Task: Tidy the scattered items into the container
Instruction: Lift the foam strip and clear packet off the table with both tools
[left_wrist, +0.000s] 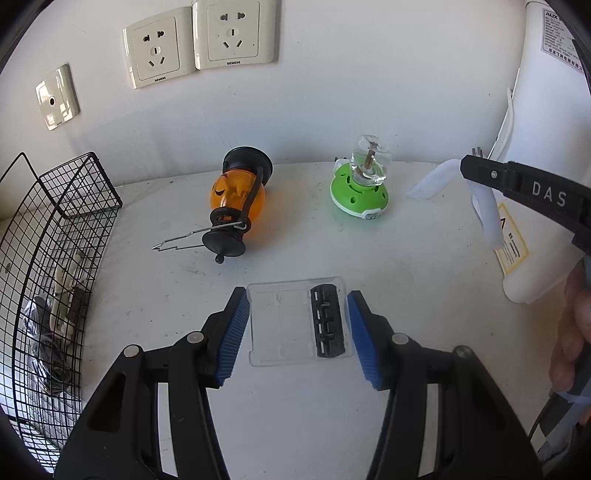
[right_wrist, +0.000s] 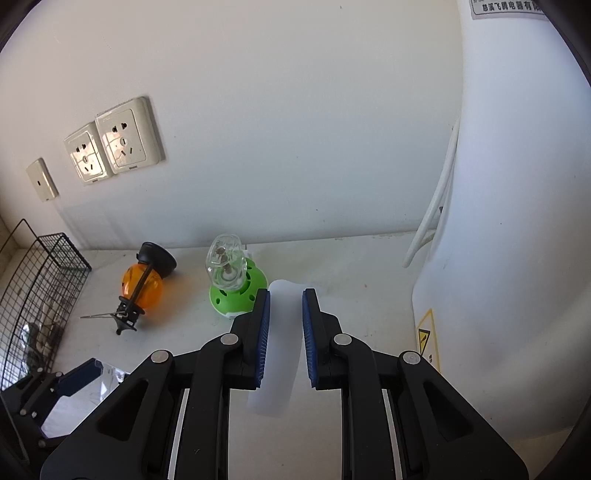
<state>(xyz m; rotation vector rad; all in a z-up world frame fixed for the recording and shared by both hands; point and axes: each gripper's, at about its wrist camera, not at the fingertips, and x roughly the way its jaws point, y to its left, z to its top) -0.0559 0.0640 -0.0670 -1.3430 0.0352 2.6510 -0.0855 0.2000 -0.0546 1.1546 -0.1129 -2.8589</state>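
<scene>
My left gripper (left_wrist: 298, 325) is open, its blue pads on either side of a clear plastic case (left_wrist: 299, 320) with a black insert, flat on the white table. My right gripper (right_wrist: 285, 336) is shut on a white bent strip (right_wrist: 282, 343), held above the table; the strip also shows in the left wrist view (left_wrist: 480, 199). An orange pumpkin lantern (left_wrist: 236, 195) lies on its side. A green base with a clear bottle (left_wrist: 360, 184) stands beside it. The black wire basket (left_wrist: 51, 258) is at the left, with several items inside.
The wall with sockets (left_wrist: 201, 44) is right behind the table (left_wrist: 295, 424). A large white appliance (right_wrist: 517, 221) with a cable and warning sticker stands at the right. The lantern's wire handle (left_wrist: 181, 242) sticks out toward the basket.
</scene>
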